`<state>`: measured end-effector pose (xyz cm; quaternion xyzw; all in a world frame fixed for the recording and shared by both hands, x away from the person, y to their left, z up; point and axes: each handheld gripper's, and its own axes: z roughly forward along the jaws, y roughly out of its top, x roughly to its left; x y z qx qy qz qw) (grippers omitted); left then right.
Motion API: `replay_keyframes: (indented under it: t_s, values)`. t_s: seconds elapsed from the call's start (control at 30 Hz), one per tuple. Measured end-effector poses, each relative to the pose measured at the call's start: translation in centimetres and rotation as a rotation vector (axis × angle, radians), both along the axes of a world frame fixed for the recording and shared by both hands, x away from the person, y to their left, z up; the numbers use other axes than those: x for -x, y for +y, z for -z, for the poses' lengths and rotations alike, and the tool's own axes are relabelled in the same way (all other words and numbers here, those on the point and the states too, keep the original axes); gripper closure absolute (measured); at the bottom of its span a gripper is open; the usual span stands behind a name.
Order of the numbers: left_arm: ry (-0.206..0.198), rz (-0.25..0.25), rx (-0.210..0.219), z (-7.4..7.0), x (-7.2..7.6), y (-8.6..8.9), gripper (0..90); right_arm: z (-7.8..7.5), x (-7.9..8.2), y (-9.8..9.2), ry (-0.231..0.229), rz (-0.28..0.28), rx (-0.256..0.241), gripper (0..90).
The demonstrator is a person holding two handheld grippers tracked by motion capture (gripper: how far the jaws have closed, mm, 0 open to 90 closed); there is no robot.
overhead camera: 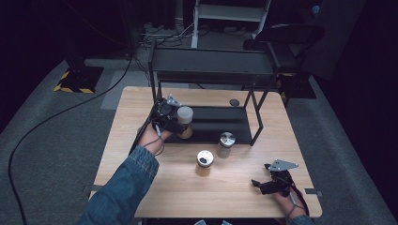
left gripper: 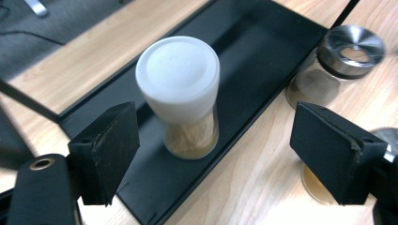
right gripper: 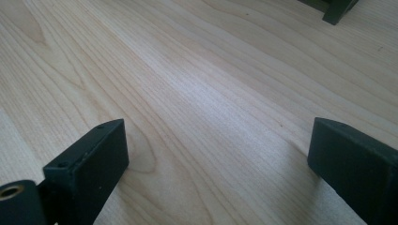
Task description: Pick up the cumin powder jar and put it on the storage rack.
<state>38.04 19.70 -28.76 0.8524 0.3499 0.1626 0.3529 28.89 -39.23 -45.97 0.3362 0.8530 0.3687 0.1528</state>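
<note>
Item 1: white-capped jar [left gripper: 180, 96]. Clear glass, broad white cap, pale brown powder filling the lower part. Stands upright on the black lower shelf [left gripper: 263, 61] of the metal rack [overhead camera: 213, 65], near the shelf's left front corner.

Item 2: steel-lidded jar [left gripper: 340, 61]. Clear glass, round metal lid, little content visible. Stands on the wooden counter [overhead camera: 141, 154] just in front of the shelf's edge, apart from it.

Item 3: amber jar [overhead camera: 204, 163]. Metal lid with a dark centre, amber-brown contents. Stands on the counter near the steel-lidded jar, closer to the person.

Item 4: left tool [left gripper: 225, 154]. Jaws spread wide, one on each side of the white-capped jar, neither pad touching the glass. Held in the left hand [overhead camera: 152, 136], denim sleeve behind.

Item 5: right tool [overhead camera: 268, 183]. Jaws spread wide, nothing between them but bare wood. Lies low over the counter's right front area, well apart from all three jars.
</note>
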Motion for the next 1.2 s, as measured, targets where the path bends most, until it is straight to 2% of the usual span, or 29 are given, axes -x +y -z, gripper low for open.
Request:
replay_keyframes:
  t_s: [0.23,0.4,0.7,0.9,1.2]
  values:
    - [-0.021,0.009,0.038,0.3,2.9,2.3,14.3,0.0,-0.1,0.0,0.0,-0.004,0.0,5.2]
    - [-0.009,0.02,0.054,1.3,4.7,3.7,13.7,0.0,-0.1,-0.1,-0.001,-0.008,0.0,5.2]
    - [-0.001,0.029,0.051,5.0,7.0,5.2,13.7,0.0,-0.1,-0.1,-0.001,-0.008,0.0,5.2]
    - [0.02,0.025,0.075,7.2,8.2,6.1,13.7,0.0,-0.1,-0.1,-0.001,-0.008,0.0,5.2]
    - [0.055,0.003,0.063,10.6,9.4,5.9,13.9,0.0,-0.1,-0.1,-0.001,-0.008,0.0,5.2]
